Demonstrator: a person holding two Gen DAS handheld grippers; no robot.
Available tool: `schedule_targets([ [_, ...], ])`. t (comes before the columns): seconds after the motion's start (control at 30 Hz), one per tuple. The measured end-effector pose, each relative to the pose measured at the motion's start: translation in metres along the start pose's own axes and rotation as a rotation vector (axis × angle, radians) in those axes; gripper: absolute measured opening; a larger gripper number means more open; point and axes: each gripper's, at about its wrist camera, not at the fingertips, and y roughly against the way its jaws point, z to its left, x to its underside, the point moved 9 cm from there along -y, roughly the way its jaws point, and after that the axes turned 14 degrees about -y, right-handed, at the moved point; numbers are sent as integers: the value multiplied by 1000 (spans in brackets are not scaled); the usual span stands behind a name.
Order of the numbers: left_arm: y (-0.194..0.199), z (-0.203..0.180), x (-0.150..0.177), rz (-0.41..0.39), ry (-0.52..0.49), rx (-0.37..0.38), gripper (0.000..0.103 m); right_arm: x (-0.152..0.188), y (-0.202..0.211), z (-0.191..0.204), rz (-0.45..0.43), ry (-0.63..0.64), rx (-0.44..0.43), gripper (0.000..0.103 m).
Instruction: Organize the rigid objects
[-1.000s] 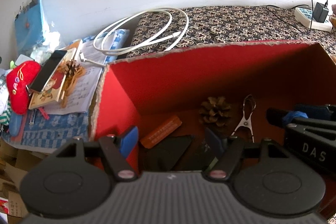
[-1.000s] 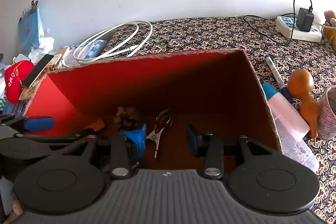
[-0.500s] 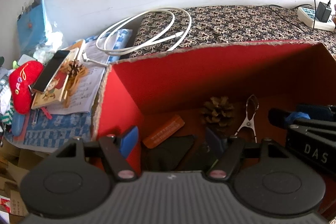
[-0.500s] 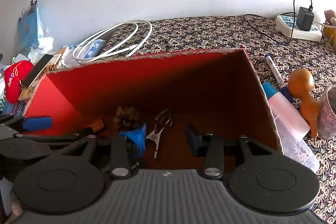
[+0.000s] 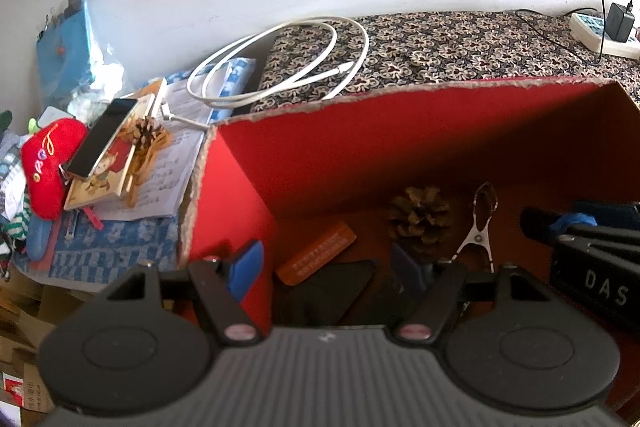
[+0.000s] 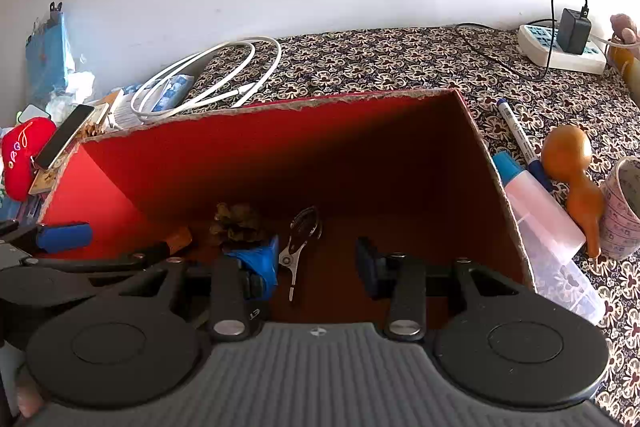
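Left wrist view: the left hand-held gripper (image 5: 326,267) is spread wide and holds nothing, hanging over the red box (image 5: 400,147). Ahead of it inside lie one pine cone (image 5: 420,213), one metal clip (image 5: 478,227), one orange tag (image 5: 316,257).

Right wrist view: the right hand-held gripper (image 6: 320,261) gapes wide, empty, above the same box. Outside to its right lie one marker (image 6: 518,137), one gourd (image 6: 572,171), one bottle (image 6: 540,211).

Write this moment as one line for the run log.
left gripper: open, empty | right gripper: open, empty | red box: pine cone, metal clip, orange tag inside
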Motion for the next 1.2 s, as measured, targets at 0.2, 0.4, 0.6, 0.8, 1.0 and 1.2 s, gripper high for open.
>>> schedule_targets([
  [0.2, 0, 0, 0, -5, 4, 1, 73, 0, 0, 0, -1, -1, 1, 25],
  [0.4, 1, 0, 0, -8, 0, -6, 73, 0, 0, 0, -2, 0, 3, 25],
  [0.6, 1, 0, 0, -7, 0, -12, 74, 0, 0, -1, -5, -1, 7, 25],
  [0.8, 1, 2, 1, -7, 5, -16, 74, 0, 0, -1, -5, -1, 6, 25],
  [1.0, 1, 2, 0, -8, 5, -20, 74, 0, 1, 0, -9, 4, 10, 25],
  [1.2, 2, 3, 0, -12, 0, -24, 74, 0, 2, 0, -9, 5, 11, 25],
])
